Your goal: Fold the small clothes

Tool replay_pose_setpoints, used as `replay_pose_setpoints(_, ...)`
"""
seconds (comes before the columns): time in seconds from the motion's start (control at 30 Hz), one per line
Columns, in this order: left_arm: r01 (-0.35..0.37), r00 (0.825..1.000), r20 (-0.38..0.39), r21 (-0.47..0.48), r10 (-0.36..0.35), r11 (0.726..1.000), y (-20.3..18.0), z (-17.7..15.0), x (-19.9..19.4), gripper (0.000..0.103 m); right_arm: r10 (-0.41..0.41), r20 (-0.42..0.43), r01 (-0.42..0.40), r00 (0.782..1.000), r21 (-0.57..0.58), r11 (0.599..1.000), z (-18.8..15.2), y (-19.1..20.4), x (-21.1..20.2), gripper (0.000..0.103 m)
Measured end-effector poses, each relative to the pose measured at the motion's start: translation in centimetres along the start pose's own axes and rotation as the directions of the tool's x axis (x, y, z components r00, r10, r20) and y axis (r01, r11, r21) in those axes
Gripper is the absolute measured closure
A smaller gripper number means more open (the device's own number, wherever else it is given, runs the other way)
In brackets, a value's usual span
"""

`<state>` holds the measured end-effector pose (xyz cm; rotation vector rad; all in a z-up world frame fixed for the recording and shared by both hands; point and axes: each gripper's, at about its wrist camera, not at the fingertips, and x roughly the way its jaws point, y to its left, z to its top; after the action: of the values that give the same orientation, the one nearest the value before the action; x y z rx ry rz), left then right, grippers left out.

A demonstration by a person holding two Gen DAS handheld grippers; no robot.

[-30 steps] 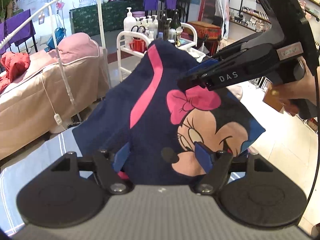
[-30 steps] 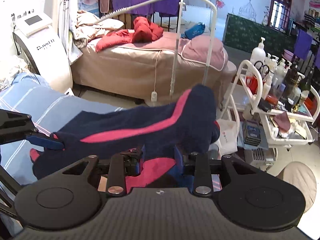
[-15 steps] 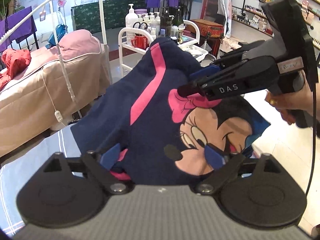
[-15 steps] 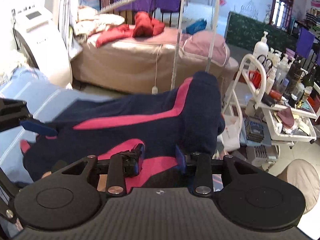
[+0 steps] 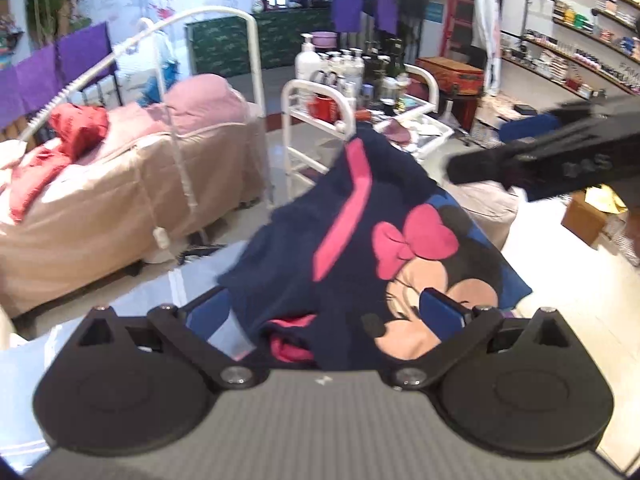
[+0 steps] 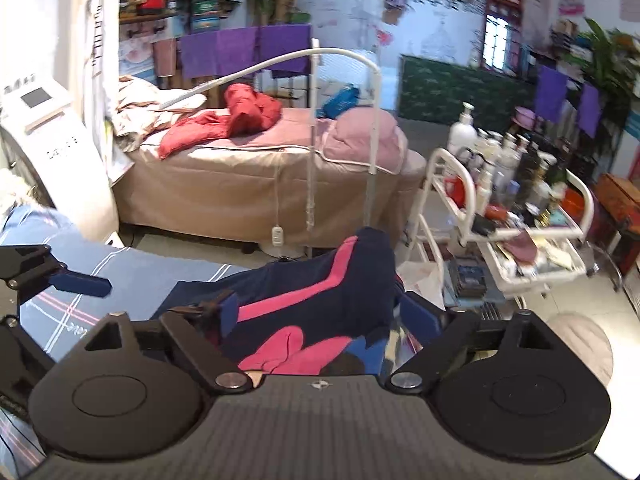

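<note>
A small navy garment [image 5: 360, 248] with a pink stripe and a Minnie Mouse print lies bunched on the blue striped sheet [image 5: 132, 312]. My left gripper [image 5: 326, 312] is open, its blue pads [image 5: 440, 308] wide on either side of the cloth's near edge. My right gripper [image 6: 332, 316] is also open, with the garment [image 6: 320, 292] lying between its spread pads. The right gripper's body shows in the left wrist view [image 5: 552, 168], up and to the right of the garment. The left gripper's blue finger [image 6: 80, 282] shows at the left of the right wrist view.
A beige massage bed [image 5: 120, 176] with red clothes and a white hoop frame stands behind. A white trolley [image 6: 520, 236] full of bottles is beside the garment. A white machine [image 6: 52, 148] stands at the left. Tiled floor lies to the right.
Both grippers have opened and let go of the garment. It has dropped lower onto the sheet. The right gripper has pulled away up and to the right.
</note>
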<state>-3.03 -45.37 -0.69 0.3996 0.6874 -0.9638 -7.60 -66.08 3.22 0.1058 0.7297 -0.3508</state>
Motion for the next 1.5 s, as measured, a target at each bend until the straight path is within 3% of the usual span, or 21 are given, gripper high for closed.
replay_pose_setpoints(0.1, -0.060, 0.998, -0.006, -0.012, 0.060, 0.998, 0.6, 0.4, -1.5, 0.000, -0.012, -0.035, 0.014, 0.999, 0.060, 0.998, 0.1, 0.2, -1.0, 0.000)
replay_pose_setpoints(0.27, -0.198, 0.979, -0.056, -0.048, 0.195, 0.979, 1.4, 0.5, -3.3, 0.000, -0.088, -0.130, 0.095, 0.988, 0.048, 0.994, -0.5, 1.9, -2.0, 0.000)
replay_pose_setpoints(0.33, -0.229, 0.971, -0.077, -0.037, 0.226, 0.973, 1.7, 0.5, -3.7, 0.000, -0.131, -0.162, 0.141, 0.978, 0.053, 0.989, -1.0, 2.5, -2.4, 0.000)
replay_pose_setpoints(0.47, -0.274, 0.952, -0.140, 0.002, 0.271, 0.962, 1.1, 0.4, -3.5, 0.000, -0.137, -0.192, 0.154, 0.972, 0.073, 0.985, -2.0, 2.9, -2.5, 0.000)
replay_pose_setpoints(0.57, -0.277, 0.953, -0.119, 0.021, 0.278, 0.961, 0.5, -0.1, -4.1, 0.000, -0.122, -0.227, 0.143, 0.966, 0.080, 0.986, -2.7, 3.2, -2.2, 0.000)
replay_pose_setpoints(0.7, -0.215, 0.968, -0.132, -0.014, 0.212, 0.976, 0.7, -0.3, -4.6, 0.000, -0.144, -0.249, 0.159, 0.958, 0.040, 0.987, -3.6, 4.6, -2.8, 0.000)
replay_pose_setpoints(0.93, -0.167, 0.979, -0.122, -0.033, 0.162, 0.985, 0.7, -0.3, -5.4, 0.000, -0.135, -0.247, 0.145, 0.960, 0.026, 0.989, -4.1, 5.7, -3.6, 0.000)
replay_pose_setpoints(1.5, -0.200, 0.969, -0.151, -0.017, 0.195, 0.980, 0.7, -0.5, -5.2, 0.000, -0.150, -0.267, 0.157, 0.952, 0.006, 0.988, -4.7, 6.4, -4.0, 0.000)
